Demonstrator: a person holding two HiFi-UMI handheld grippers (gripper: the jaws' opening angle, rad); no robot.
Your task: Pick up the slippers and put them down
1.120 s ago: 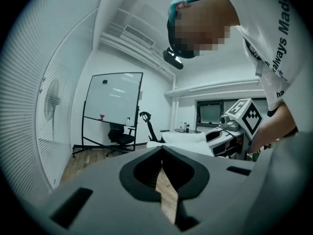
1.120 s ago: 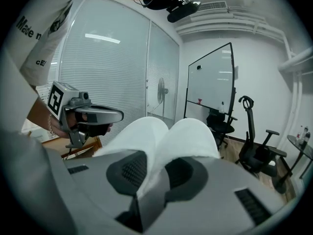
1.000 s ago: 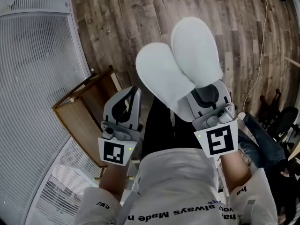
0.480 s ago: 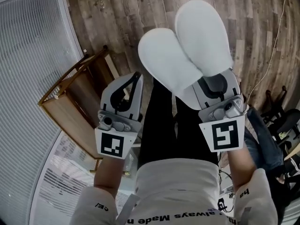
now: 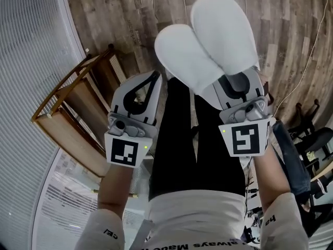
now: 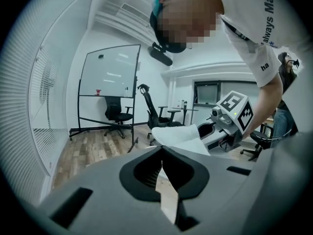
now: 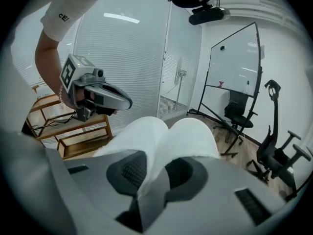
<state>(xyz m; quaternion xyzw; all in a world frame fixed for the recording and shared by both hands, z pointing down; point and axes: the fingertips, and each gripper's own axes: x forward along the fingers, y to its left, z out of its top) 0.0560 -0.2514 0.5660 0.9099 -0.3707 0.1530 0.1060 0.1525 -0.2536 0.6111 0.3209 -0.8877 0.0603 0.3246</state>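
Both of your grippers have come down since a second ago, the slippers riding down with the right one, and more of your black trousers [image 5: 177, 155] now shows between them. Nearest to you, the print across your white shirt [image 5: 208, 220] reads in part "always Mad" before the edge cuts it off, and your right sleeve carries the letters "ha". Each gripper's cube bears a black-and-white square marker and no words. Your left gripper [image 5: 154, 78] has its jaws pressed together at the tips with nothing between them; in the left gripper view only floor shows through the slit below the tips. Your right gripper [image 5: 237, 85] is pinching the pair of white slippers [image 5: 208, 40] by one end, both pads bearing on the fabric. From that grip the slippers fan forward side by side and overlapping, held in the air over the wooden floor [image 5: 130, 14], just ahead of your legs. Their left edge lies near the left gripper's tips, but I cannot tell if they touch. Below and left of the left gripper stands a wooden rack [image 5: 73, 113], against a glass wall with blinds [image 5: 31, 51]. A thin cable [image 5: 308, 51] trails across the floor at right. Farther off stand a whiteboard [image 6: 110, 72] on a frame and office chairs [image 6: 117, 112].
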